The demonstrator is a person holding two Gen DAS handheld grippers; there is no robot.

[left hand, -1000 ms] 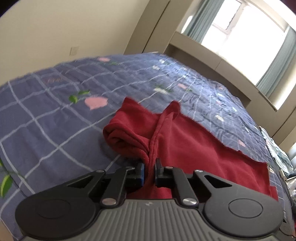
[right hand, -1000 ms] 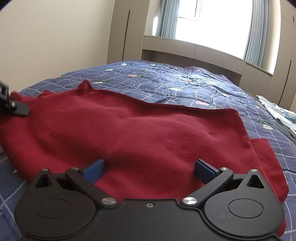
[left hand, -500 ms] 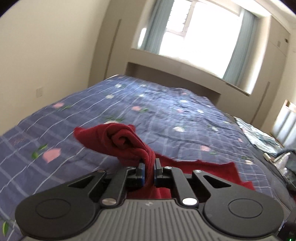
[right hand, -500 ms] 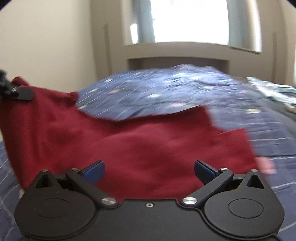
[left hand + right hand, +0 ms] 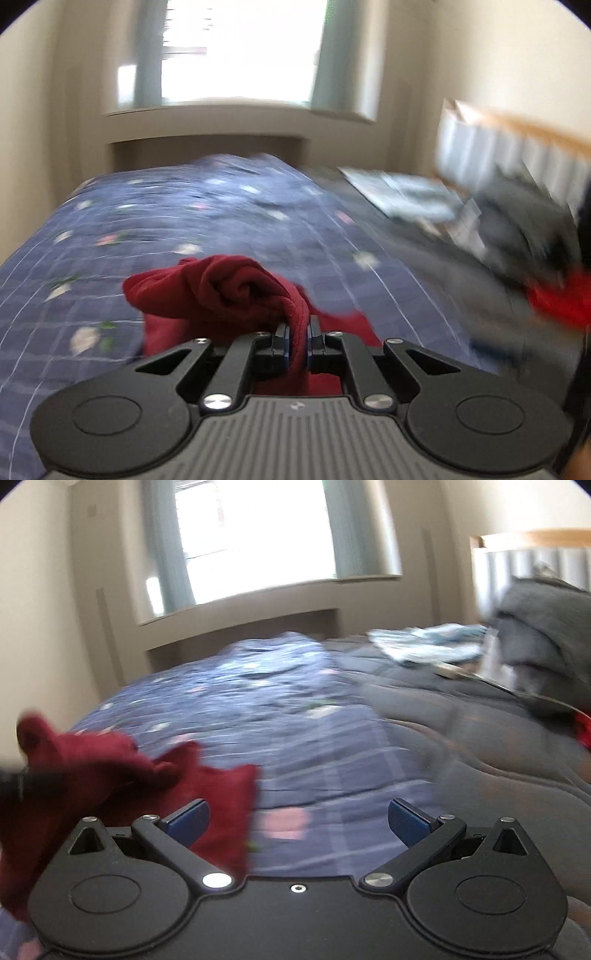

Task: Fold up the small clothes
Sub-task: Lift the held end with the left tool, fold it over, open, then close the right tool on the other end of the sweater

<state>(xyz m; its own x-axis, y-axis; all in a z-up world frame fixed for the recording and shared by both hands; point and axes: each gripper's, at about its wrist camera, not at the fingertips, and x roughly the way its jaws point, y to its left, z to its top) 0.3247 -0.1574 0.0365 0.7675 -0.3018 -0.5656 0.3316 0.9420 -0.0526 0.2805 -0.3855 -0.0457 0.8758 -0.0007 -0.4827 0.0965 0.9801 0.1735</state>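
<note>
Left wrist view
- Left gripper (image 5: pixel 298 341): we are seeing the jaws nearly together, pinching a bunched fold of the red garment (image 5: pixel 221 291) between the blue pads.
- Garment position: we are finding it gathered into a soft roll just ahead of the fingers, with the rest trailing below the gripper body, over the blue checked bedspread (image 5: pixel 184 221).
- Handling judgement: the cloth is bending and rolling freely, so we are treating it as light, limp and not fragile. The knit looks thick enough to fill a narrow grip without slipping.
- Picture quality: the frame is smearing heavily, so we are not reading fine detail at the right side.

Right wrist view
- Right gripper (image 5: pixel 298 821): we are seeing the blue pads standing wide apart, with nothing between them.
- Garment position: the red garment (image 5: pixel 110 775) is lying at lower left, one edge running close by the left-side pad (image 5: pixel 188 818). Whether it touches that pad, we cannot tell.
- Background: a grey quilt (image 5: pixel 480 746) and pale clothes (image 5: pixel 424 642) are lying well apart from the garment.
- Where to take hold: we are judging the free hem or corner opposite the pinched end to be the best hold, so that the cloth can be stretched flat for folding.
</note>
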